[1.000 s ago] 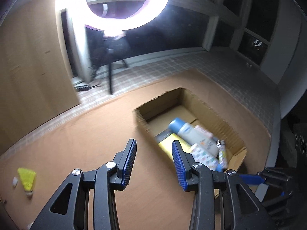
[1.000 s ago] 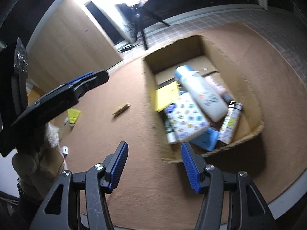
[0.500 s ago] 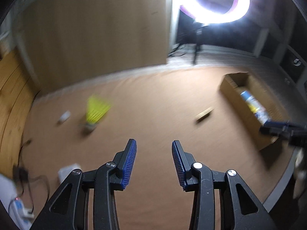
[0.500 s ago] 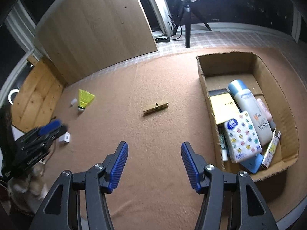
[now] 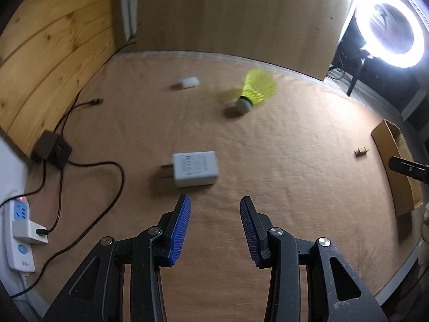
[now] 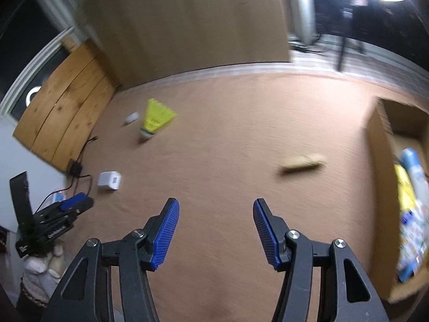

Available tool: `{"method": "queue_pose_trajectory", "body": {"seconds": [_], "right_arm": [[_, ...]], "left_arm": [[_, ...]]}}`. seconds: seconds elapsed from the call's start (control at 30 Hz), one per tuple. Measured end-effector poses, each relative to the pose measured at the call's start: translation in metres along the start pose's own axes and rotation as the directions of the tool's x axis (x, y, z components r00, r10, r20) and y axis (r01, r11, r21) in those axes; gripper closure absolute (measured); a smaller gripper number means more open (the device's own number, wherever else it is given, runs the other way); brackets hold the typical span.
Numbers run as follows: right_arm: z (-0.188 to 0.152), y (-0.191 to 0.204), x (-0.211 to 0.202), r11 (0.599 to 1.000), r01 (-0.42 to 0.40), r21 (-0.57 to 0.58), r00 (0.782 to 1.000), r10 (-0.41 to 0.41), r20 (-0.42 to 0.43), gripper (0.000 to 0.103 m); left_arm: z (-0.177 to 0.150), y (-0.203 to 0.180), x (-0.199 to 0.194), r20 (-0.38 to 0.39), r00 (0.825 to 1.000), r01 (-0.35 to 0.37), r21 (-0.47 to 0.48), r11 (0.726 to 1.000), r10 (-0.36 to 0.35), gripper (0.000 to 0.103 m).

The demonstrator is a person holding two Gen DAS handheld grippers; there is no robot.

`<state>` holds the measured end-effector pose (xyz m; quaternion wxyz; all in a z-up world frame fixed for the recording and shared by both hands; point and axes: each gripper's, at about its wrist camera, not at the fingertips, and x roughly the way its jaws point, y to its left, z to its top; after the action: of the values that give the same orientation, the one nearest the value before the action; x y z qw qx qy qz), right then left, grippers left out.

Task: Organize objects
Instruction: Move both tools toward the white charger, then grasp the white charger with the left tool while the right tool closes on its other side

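On the tan carpet (image 5: 268,161), a white charger (image 5: 195,169) lies just ahead of the left claw (image 5: 214,230), released; right claw (image 6: 214,233) released too.

Yellow shuttlecock (image 5: 256,88); white charger (image 5: 195,169); tan carpet (image 5: 295,187).

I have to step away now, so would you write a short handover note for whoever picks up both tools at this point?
Left tool: open, empty, just short of the white charger on the mat.
Right tool: open, empty, over bare mat.
Still loose on the mat: charger, yellow shuttlecock, small white block, wooden clothespin.
Done: the cardboard box at the right edge already holds a bottle and several packets.
Left: put the four loose things in the box; the charger looks the likely next pick.
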<state>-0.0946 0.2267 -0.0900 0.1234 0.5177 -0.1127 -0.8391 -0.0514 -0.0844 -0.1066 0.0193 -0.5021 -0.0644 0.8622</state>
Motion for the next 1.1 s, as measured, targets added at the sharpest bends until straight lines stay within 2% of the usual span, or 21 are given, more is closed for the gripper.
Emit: {"method": "queue_pose_trajectory", "body": {"seconds": [0.23, 0.47, 0.6, 0.77, 0.83, 0.9, 1.1], "right_arm": [[0.032, 0.073, 0.053, 0.981, -0.149, -0.122, 0.986, 0.138, -0.093, 0.050], [0.044, 0.139, 0.113, 0.947, -0.251, -0.199, 0.954, 0.207, -0.218, 0.050], [0.050, 0.165, 0.142, 0.936, -0.277, -0.219, 0.939, 0.215, -0.267, 0.050], [0.057, 0.179, 0.171, 0.933, -0.299, -0.200, 0.921, 0.227, -0.317, 0.055], [0.058, 0.181, 0.182, 0.937, -0.298, -0.183, 0.913, 0.224, -0.341, 0.065], [0.058, 0.180, 0.190, 0.938, -0.307, -0.163, 0.903, 0.232, -0.362, 0.069], [0.052, 0.177, 0.200, 0.934, -0.342, -0.101, 0.870, 0.275, -0.408, 0.072]], "left_arm": [[0.003, 0.022, 0.012, -0.009, 0.999, 0.040, -0.042, 0.998, -0.040, 0.062], [0.001, 0.031, 0.027, -0.037, 0.996, 0.078, -0.062, 0.995, -0.081, 0.062], [0.001, 0.038, 0.034, -0.047, 0.992, 0.110, -0.093, 0.990, -0.115, 0.062], [0.002, 0.041, 0.042, -0.053, 0.987, 0.143, -0.109, 0.984, -0.150, 0.063], [0.004, 0.042, 0.044, -0.052, 0.986, 0.154, -0.115, 0.981, -0.161, 0.063], [0.006, 0.042, 0.045, -0.049, 0.985, 0.160, -0.118, 0.980, -0.167, 0.063], [0.013, 0.044, 0.049, -0.043, 0.987, 0.148, -0.102, 0.984, -0.153, 0.063]]}}
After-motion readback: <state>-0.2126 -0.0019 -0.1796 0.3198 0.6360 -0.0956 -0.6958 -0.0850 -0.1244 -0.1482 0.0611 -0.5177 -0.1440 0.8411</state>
